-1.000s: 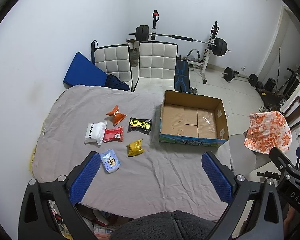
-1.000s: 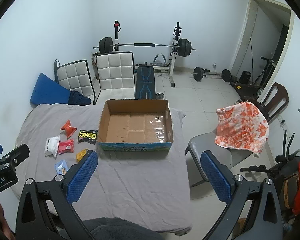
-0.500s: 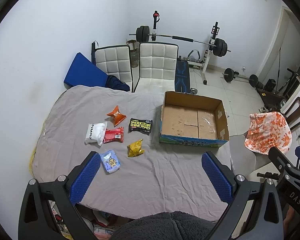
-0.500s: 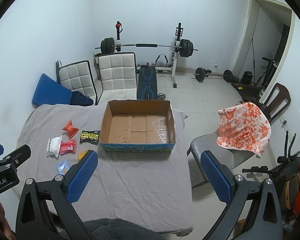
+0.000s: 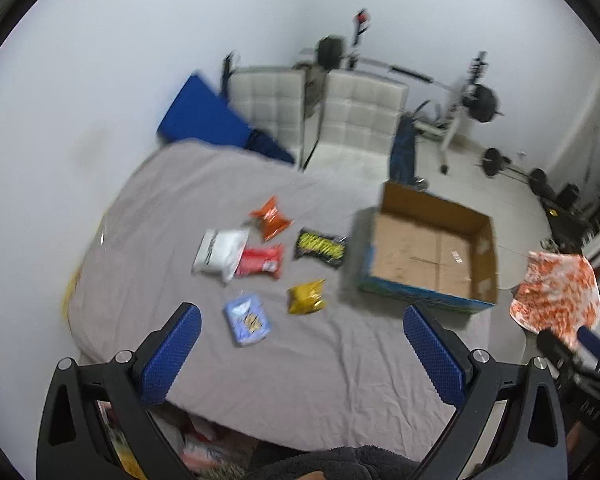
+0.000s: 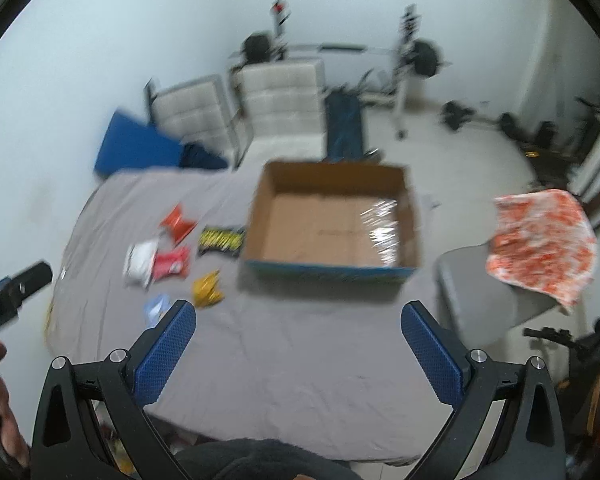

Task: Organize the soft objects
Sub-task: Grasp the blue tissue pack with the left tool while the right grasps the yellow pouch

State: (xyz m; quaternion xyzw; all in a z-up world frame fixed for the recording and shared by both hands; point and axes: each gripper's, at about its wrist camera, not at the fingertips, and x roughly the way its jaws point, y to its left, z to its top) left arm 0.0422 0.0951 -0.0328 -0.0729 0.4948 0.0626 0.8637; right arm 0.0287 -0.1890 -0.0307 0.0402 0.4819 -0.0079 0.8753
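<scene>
Several soft packets lie on a grey-covered table (image 5: 300, 360): an orange packet (image 5: 271, 218), a white pack (image 5: 220, 254), a red pack (image 5: 260, 266), a black and yellow wipes pack (image 5: 320, 246), a yellow packet (image 5: 306, 297) and a light blue pack (image 5: 248, 320). An open cardboard box (image 5: 428, 252) stands to their right, empty inside; it also shows in the right wrist view (image 6: 332, 224). My left gripper (image 5: 300, 352) is open and empty, high above the table's near edge. My right gripper (image 6: 300, 344) is open and empty, above the table in front of the box.
Two white padded chairs (image 5: 332, 120) and a blue mat (image 5: 204, 120) stand behind the table. A barbell rack (image 6: 412, 60) and weights are at the back. A grey chair with an orange and white cloth (image 6: 540, 248) stands right of the table.
Both grippers have moved forward and down toward the table; the packets and box look larger and both views are blurred. Nothing on the table has moved.
</scene>
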